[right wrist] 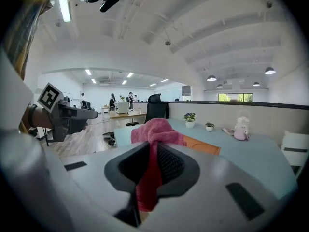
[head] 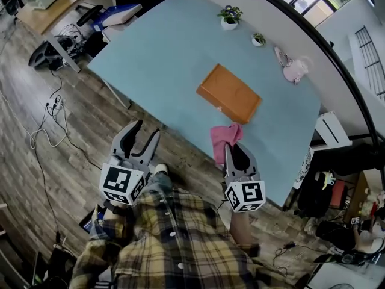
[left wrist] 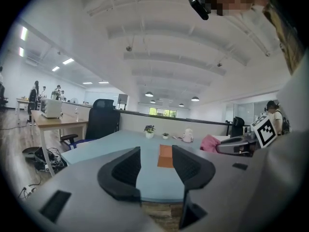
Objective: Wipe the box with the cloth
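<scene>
**Box (head: 229,93) flat on the blue table (head: 156,59), cloth (head: 224,138) pinched in the right gripper (head: 236,154)**

Found the orange box lying flat near the table's middle, clear of both tools. Noted the pink cloth on the person's side of the box, close to its near corner. Saw it clamped between the right gripper's jaws, bunched above them and hanging down between the pads. Spotted the left gripper (head: 146,129) well to the left of the box and nearer the person, past the table's edge over the wood floor (head: 66,137). Saw its jaws spread with nothing between them. Beyond the box, counted two small potted plants (head: 230,15) (head: 258,39) and a pink figure (head: 293,68) by the far edge. Far left of the box, made out a black office chair (left wrist: 103,120).
</scene>
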`<state>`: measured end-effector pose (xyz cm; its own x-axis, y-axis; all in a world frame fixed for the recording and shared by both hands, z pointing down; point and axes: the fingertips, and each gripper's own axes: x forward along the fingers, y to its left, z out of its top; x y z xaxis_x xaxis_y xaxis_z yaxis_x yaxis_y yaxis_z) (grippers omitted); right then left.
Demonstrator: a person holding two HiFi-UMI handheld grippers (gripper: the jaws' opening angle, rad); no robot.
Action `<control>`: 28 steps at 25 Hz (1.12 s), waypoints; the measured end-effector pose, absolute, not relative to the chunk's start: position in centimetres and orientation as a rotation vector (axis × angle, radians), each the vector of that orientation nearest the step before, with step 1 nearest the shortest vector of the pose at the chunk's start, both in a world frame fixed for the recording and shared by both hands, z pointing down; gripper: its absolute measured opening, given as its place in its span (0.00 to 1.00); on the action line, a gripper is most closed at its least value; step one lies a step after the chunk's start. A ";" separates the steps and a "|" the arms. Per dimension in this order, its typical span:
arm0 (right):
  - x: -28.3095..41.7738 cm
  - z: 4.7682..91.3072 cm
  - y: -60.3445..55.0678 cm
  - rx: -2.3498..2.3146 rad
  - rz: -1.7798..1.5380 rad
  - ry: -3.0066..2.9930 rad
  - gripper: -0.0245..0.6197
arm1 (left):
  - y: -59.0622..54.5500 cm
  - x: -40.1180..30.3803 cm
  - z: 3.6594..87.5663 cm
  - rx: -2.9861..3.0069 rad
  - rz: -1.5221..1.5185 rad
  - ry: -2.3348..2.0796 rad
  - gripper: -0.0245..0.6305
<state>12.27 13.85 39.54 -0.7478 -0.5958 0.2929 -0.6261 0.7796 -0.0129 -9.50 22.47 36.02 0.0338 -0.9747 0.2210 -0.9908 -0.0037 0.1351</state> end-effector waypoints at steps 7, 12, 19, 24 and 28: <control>7.8 39.8 14.0 0.976 0.166 -2.653 0.12 | 23.8 -14.4 37.0 2.038 0.093 -2.003 0.34; 7.6 39.7 14.1 0.990 0.139 -2.607 0.12 | 23.4 -14.5 38.1 2.051 0.078 -1.960 0.34; 8.7 40.3 11.6 1.066 0.149 -2.573 0.12 | 19.8 -14.3 39.1 2.090 0.080 -1.905 0.34; 9.4 40.3 6.8 1.170 0.170 -2.566 0.12 | 14.3 -13.8 38.8 2.168 0.118 -1.840 0.34; 9.3 39.6 2.2 1.231 0.185 -2.558 0.11 | 8.1 -13.1 37.5 2.251 0.130 -1.773 0.34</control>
